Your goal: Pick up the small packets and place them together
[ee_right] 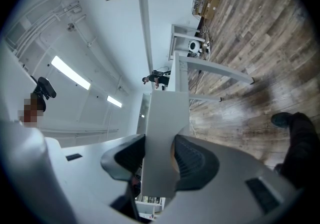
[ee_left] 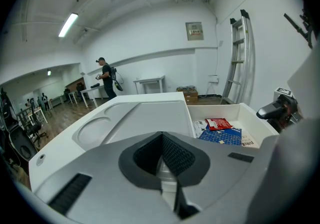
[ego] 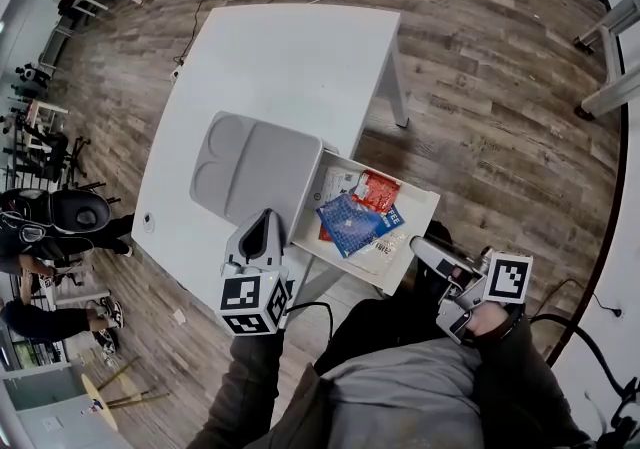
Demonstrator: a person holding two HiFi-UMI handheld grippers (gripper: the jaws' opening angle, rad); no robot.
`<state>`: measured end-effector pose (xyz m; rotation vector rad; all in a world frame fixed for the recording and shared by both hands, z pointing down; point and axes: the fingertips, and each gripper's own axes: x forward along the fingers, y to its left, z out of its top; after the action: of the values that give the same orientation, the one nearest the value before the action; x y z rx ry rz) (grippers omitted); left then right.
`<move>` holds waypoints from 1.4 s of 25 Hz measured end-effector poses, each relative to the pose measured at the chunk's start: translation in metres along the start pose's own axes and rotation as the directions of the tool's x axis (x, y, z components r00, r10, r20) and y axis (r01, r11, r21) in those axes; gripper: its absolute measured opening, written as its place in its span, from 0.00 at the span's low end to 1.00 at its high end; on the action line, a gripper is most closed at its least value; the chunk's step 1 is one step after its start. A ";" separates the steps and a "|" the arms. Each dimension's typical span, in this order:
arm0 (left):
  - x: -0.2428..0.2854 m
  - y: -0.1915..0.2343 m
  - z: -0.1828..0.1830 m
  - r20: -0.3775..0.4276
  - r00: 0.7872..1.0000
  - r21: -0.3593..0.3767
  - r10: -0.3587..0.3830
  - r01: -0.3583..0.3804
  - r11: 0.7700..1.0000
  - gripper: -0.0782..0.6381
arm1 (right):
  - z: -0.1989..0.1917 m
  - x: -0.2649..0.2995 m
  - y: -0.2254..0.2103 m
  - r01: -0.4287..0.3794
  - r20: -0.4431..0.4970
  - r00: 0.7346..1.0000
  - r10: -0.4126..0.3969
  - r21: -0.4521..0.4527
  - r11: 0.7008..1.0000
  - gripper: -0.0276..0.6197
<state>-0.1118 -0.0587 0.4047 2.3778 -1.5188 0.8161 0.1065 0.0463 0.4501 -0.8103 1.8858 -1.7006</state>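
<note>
Head view: red packet [ego: 377, 189] touches blue gridded packet [ego: 348, 222] in drawer [ego: 424, 199]; right gripper [ego: 422, 246] jaws clamp its wall, left gripper [ego: 267, 216] jaws closed, empty.

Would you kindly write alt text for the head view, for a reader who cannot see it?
Seen from above, a white drawer stands open from a gray unit on a white table, holding red, blue and white packets. The right gripper clamps the drawer's front wall; the left gripper, jaws together, is at the unit's near edge.
</note>
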 end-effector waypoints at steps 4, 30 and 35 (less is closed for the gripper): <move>0.000 0.000 0.001 0.004 1.000 0.004 0.003 -0.003 1.000 0.10 | 0.001 0.001 0.000 -0.023 -0.006 1.000 0.023 0.003 1.000 0.34; 0.006 -0.011 -0.003 0.071 0.997 0.043 -0.018 0.015 0.999 0.10 | 0.061 -0.029 0.054 0.199 0.213 0.974 -0.078 -0.638 0.744 0.51; 0.006 -0.009 -0.002 0.095 0.995 -0.014 -0.030 0.032 0.999 0.10 | 0.047 0.002 0.108 0.037 -0.026 0.994 -0.108 -0.839 0.543 0.51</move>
<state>-0.1028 -0.0587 0.4108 2.4548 -1.5132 0.6907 0.1252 0.0172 0.3376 -1.1727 2.7861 -0.7391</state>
